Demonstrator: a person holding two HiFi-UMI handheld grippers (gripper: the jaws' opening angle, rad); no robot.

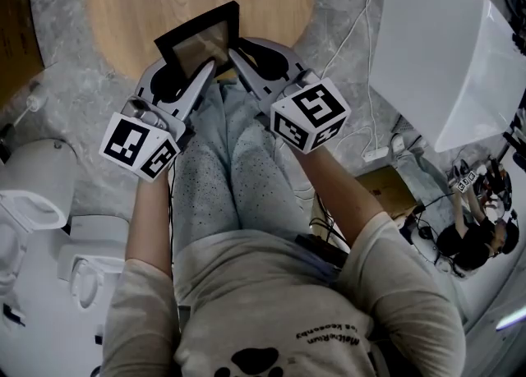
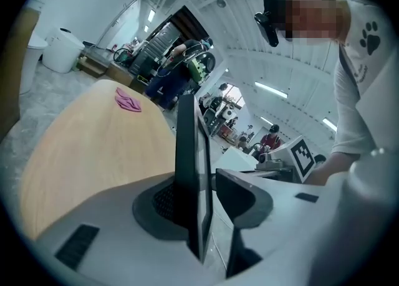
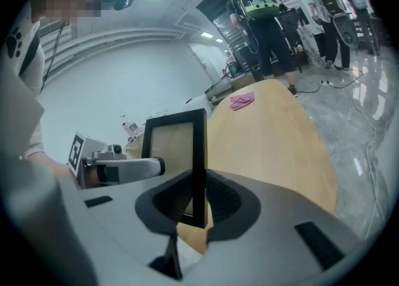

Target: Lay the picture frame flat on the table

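Picture frame [image 1: 200, 41] upright, right tongs [image 3: 199, 200] clamped on its edge, left tongs [image 2: 204, 197] slack around it, forearms stretched forward.

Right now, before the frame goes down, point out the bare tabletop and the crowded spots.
Bare: the wooden table, from the picture frame out to the pink cloth near its far end. Crowded: the near edge, where the left gripper and right gripper flank the frame.
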